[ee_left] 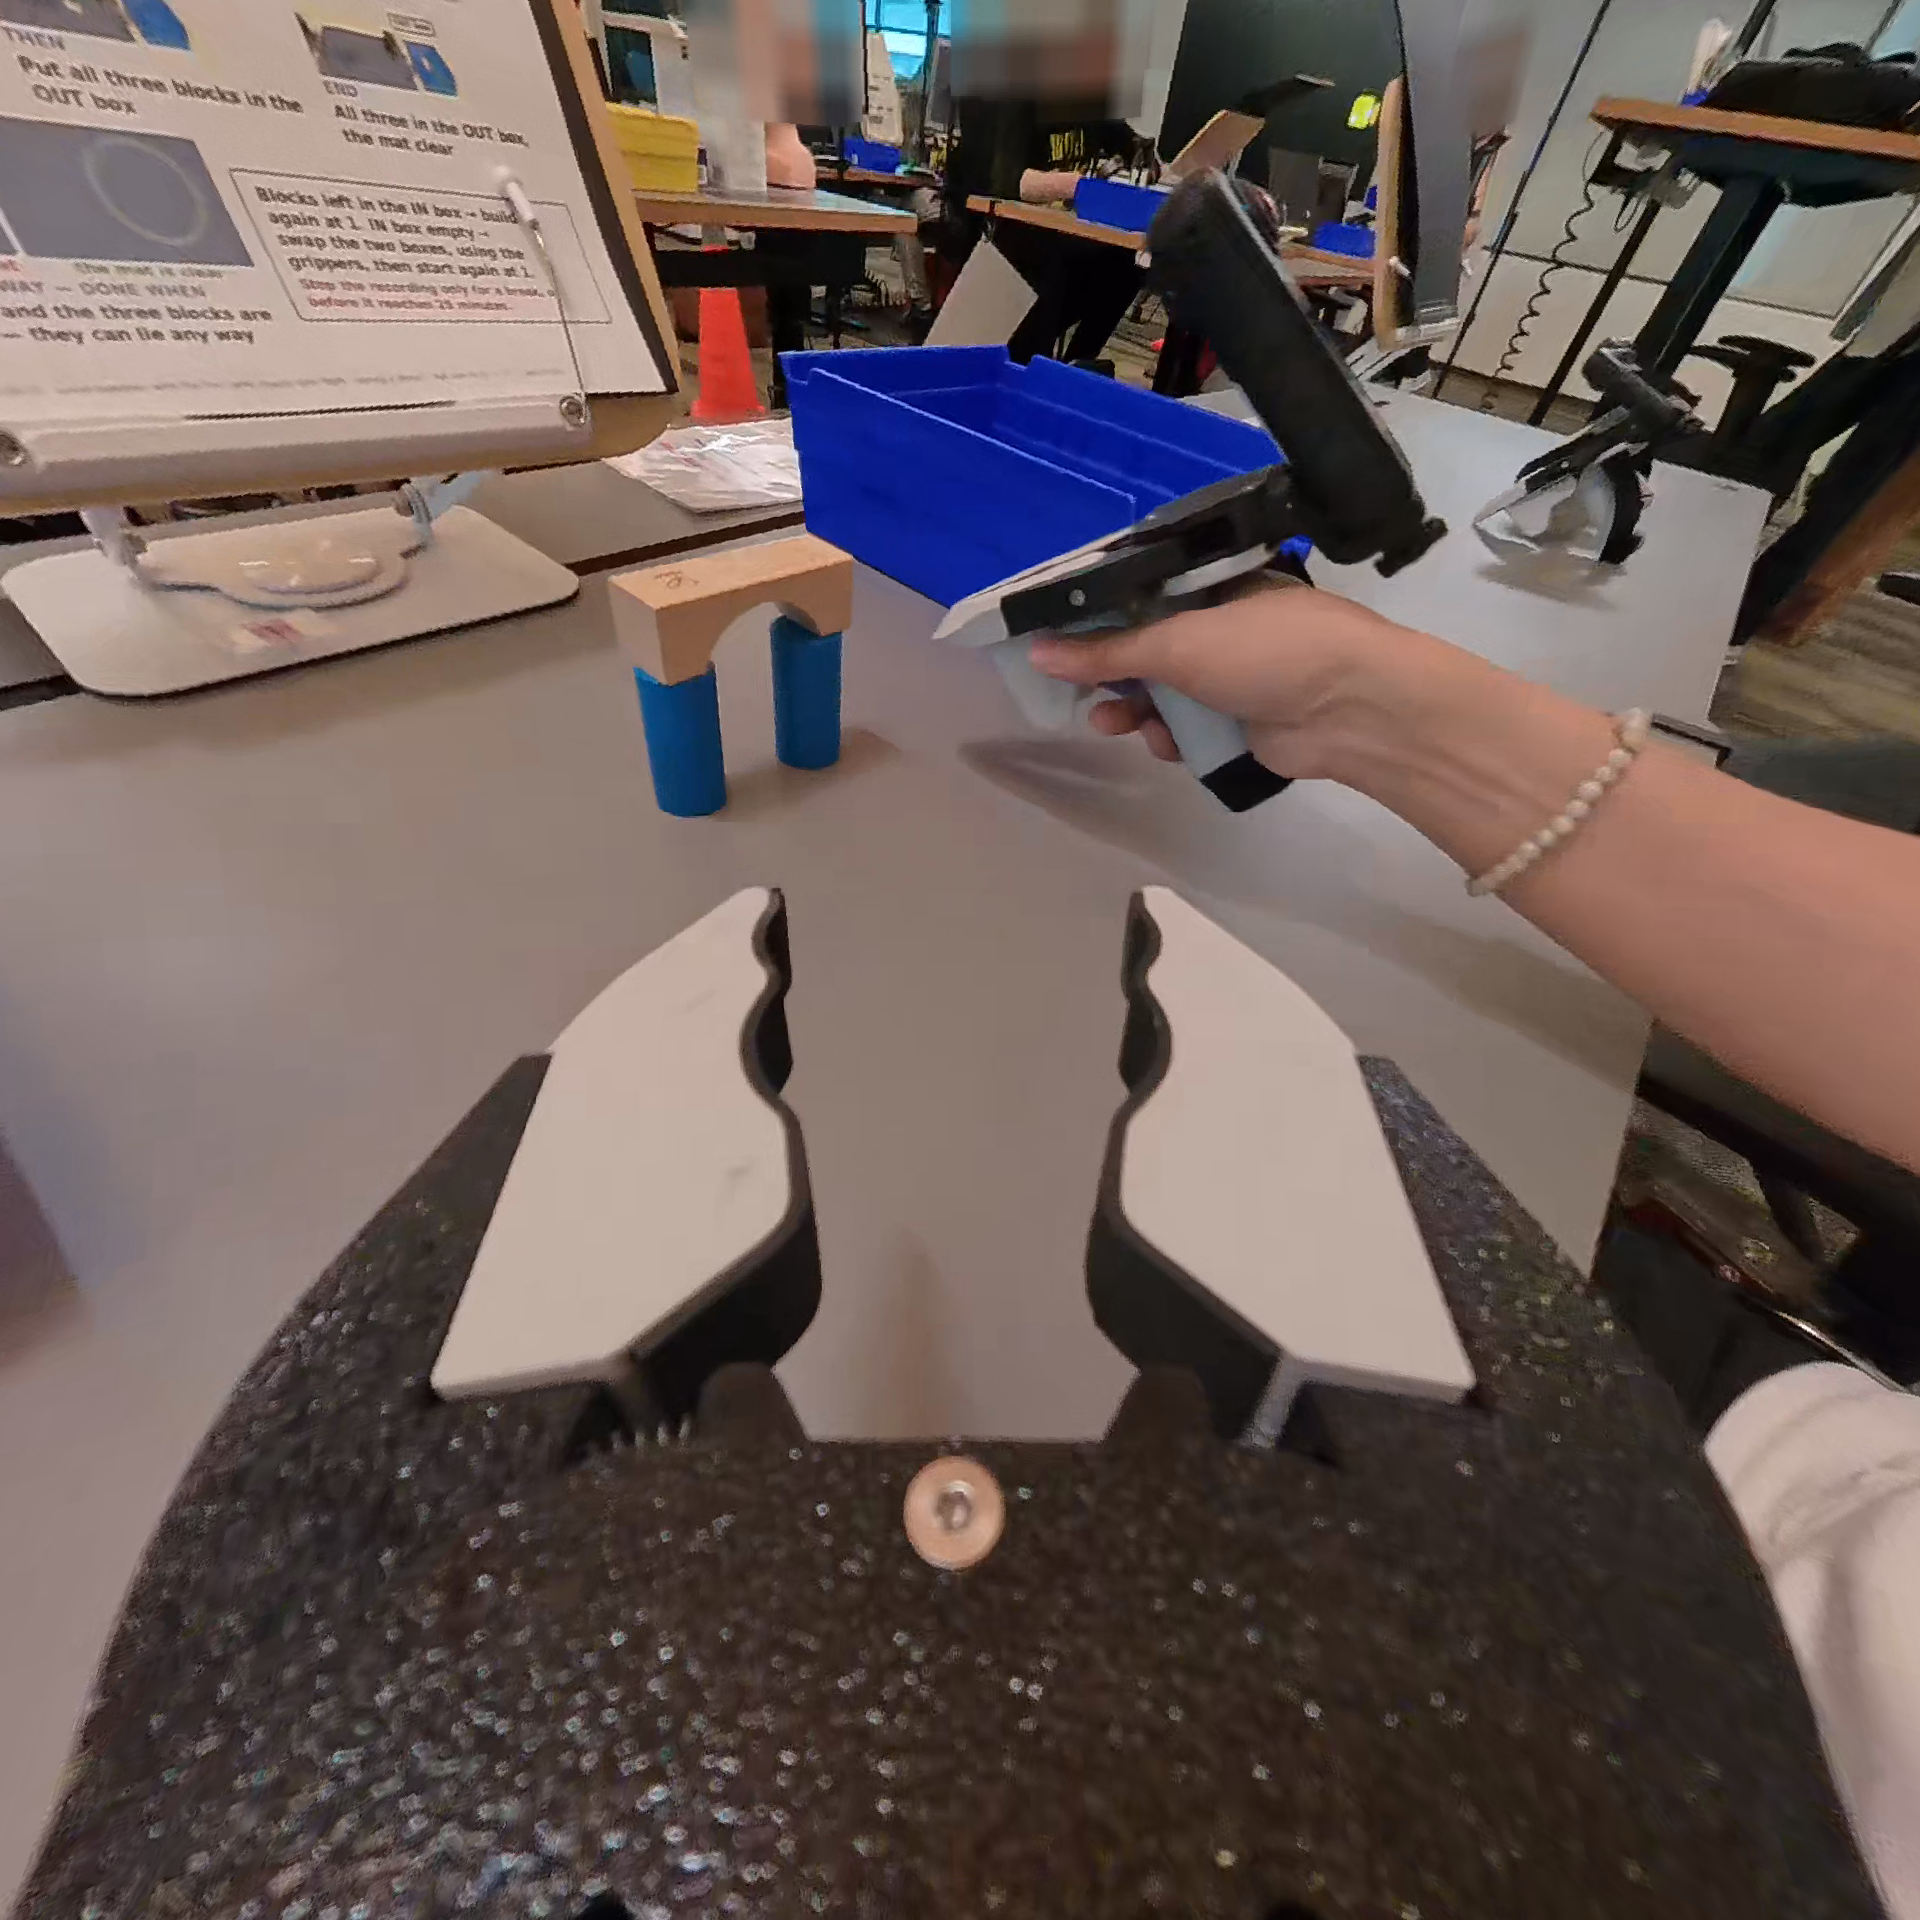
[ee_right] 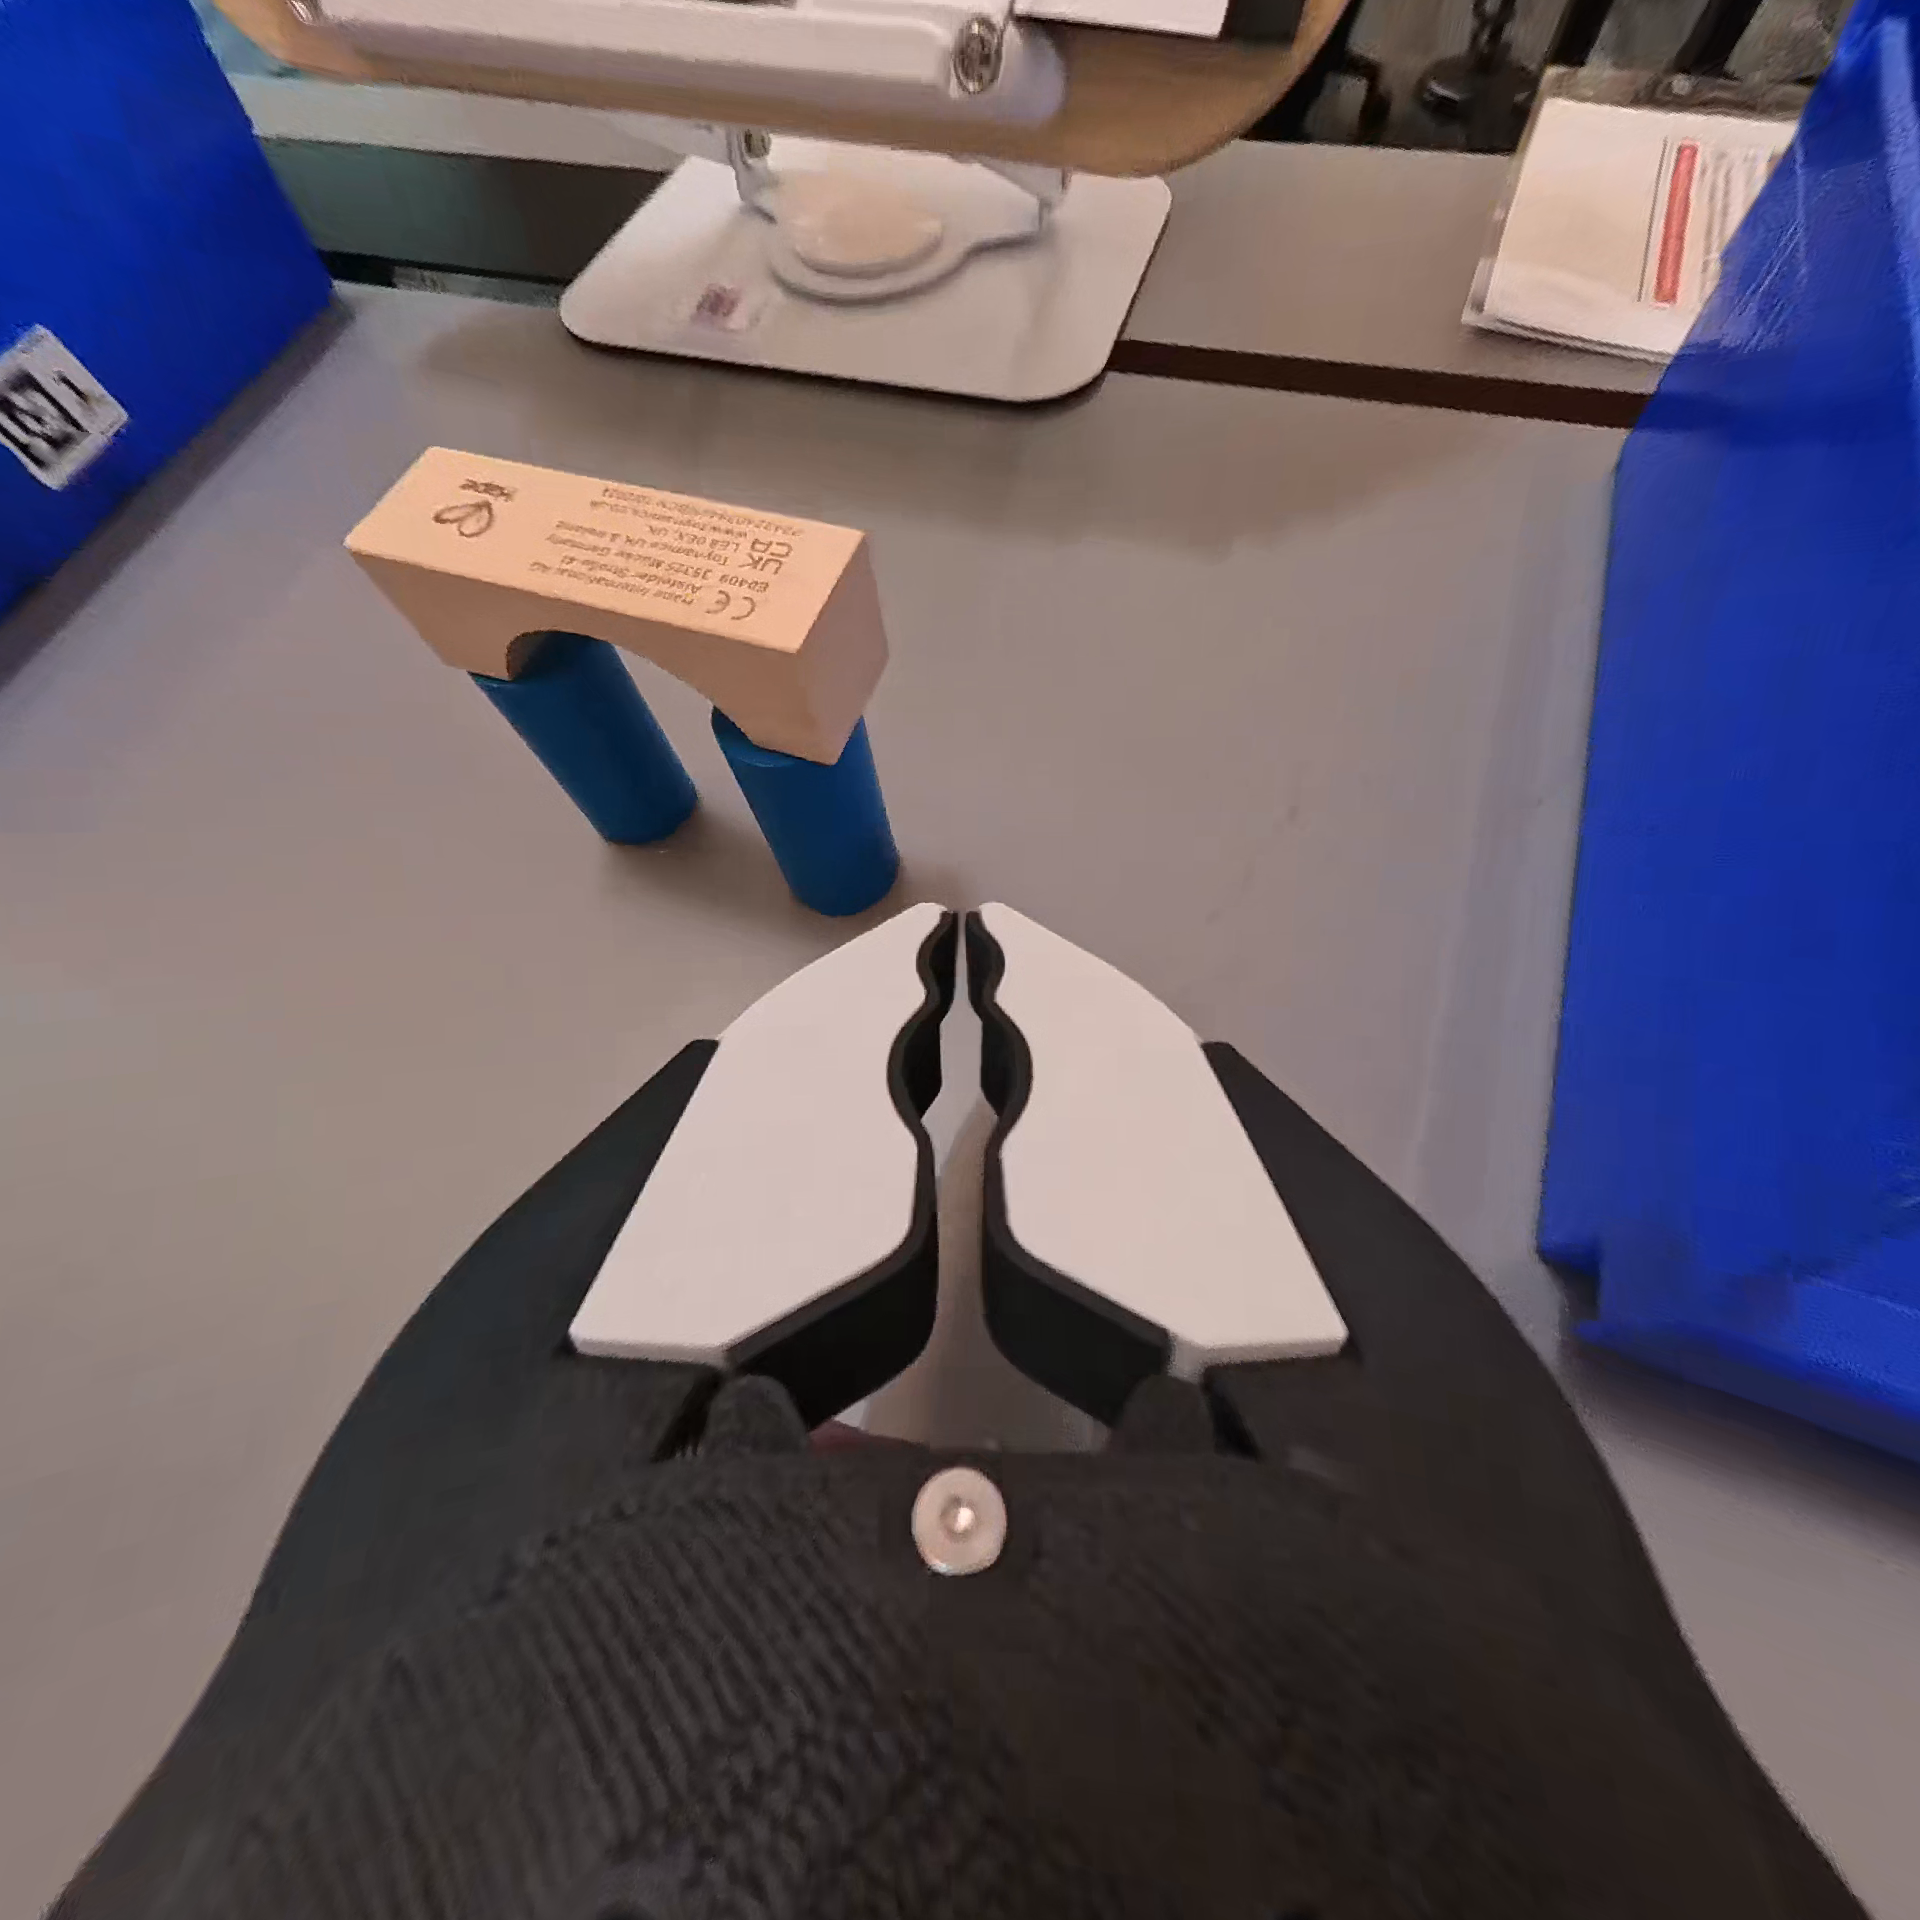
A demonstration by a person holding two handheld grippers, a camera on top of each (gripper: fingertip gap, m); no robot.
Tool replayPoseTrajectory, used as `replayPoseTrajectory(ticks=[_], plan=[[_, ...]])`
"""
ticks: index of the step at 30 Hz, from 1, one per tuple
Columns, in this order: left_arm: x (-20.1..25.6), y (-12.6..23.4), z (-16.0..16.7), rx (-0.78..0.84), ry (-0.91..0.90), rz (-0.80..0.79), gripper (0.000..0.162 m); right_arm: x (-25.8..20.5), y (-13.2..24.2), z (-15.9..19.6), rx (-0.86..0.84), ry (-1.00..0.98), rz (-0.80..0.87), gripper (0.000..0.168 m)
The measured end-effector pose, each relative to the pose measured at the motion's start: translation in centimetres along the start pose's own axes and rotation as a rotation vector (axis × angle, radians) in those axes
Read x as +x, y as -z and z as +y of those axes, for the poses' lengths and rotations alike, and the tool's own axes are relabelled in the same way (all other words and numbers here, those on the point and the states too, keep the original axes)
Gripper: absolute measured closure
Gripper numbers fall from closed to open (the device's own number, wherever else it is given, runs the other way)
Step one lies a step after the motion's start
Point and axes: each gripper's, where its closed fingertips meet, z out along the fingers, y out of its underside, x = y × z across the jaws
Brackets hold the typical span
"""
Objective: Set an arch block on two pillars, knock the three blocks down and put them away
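Observation:
A wooden arch block [ee_left: 727, 605] rests on two upright blue cylinders [ee_left: 681, 740] on the grey mat [ee_left: 416, 935]. My left gripper [ee_left: 956, 904] is open with nothing between its fingers, well short of the arch. My right gripper [ee_right: 961, 914] is shut with nothing between its pads, hovering above the mat just right of the nearer cylinder [ee_right: 810, 821]. The arch block [ee_right: 623, 582] and the other cylinder [ee_right: 592, 758] stand ahead to its left. The right gripper also shows in the left wrist view [ee_left: 951, 629], held by a hand, right of the arch.
A blue bin [ee_left: 987, 457] stands behind the arch, also at the right in the right wrist view [ee_right: 1766, 831]. Another blue bin [ee_right: 125, 312] is at the left. A sheet stand with a white base [ee_left: 291, 592] is at the back left. People and desks are far behind. The gap from one gripper's tips to the other's is roughly 25 centimeters. My right gripper is the nearer one to the arch block [ee_right: 623, 582]: about 8 centimeters, against 20 centimeters. Seen from the left wrist view [ee_left: 777, 566] as well.

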Motion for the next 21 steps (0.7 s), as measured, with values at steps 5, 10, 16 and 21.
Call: replayPoseTrajectory(ticks=[5,10,16,21], plan=[[-0.3,1.8,0.7,-0.027,-0.001,-0.033,0.1,1.7,-0.1,-1.0,-0.004,0.077,0.168,0.165],[-0.3,1.9,0.5,-0.01,0.035,-0.022,0.1,2.2,-1.2,-1.5,-0.028,-0.04,0.169,0.168],[0.1,1.3,1.2,-0.037,0.052,0.007,0.1,2.5,-2.7,-1.4,-0.043,-0.073,0.194,0.168],[0.6,1.1,1.7,-0.064,0.037,0.023,0.1,2.8,-3.7,-0.5,-0.066,-0.075,0.234,0.168]])
